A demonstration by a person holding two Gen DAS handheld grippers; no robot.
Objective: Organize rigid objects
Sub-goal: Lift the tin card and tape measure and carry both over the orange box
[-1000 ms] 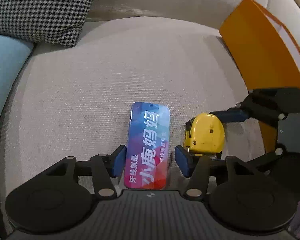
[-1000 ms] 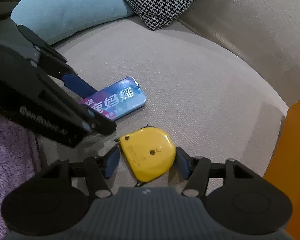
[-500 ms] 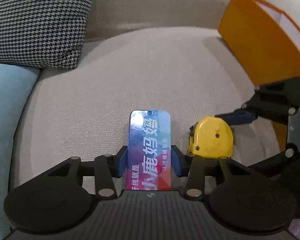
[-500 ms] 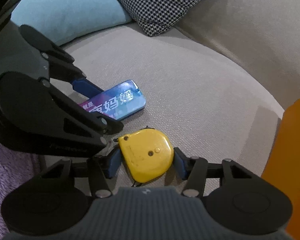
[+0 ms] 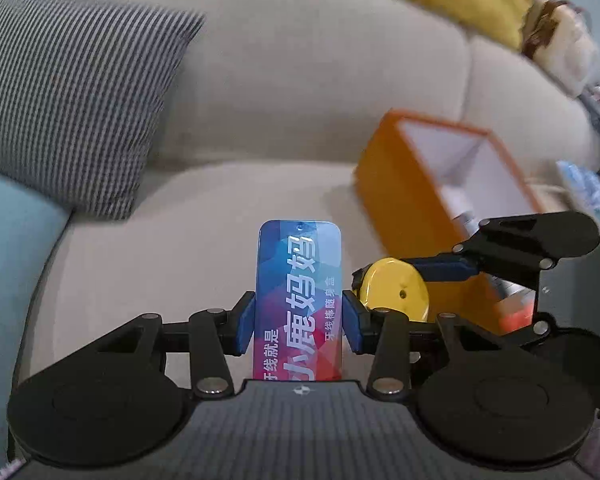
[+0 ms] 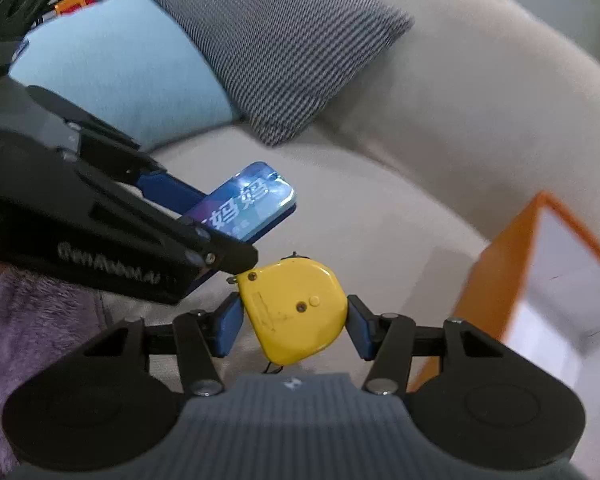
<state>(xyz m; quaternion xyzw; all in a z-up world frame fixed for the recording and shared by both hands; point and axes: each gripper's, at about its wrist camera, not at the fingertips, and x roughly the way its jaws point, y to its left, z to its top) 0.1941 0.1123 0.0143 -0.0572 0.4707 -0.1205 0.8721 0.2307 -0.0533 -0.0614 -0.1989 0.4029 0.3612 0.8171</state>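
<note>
Blue tin (image 5: 299, 300) clamped in left jaws, yellow tape measure (image 6: 294, 310) clamped in right jaws

A glossy, smooth finish is being shown by the blue tin (image 5: 299, 300), with light being reflected off its lid. Smooth yellow plastic, scuffed in places, is being seen on the tape measure (image 6: 296, 312). Matt black plastic and blue pads are being displayed by the left gripper (image 5: 299, 322) and right gripper (image 6: 294, 326). The sofa (image 5: 180, 240) is being covered in coarse woven beige cloth. The orange box (image 5: 400, 208) is being seen as matt card.
</note>
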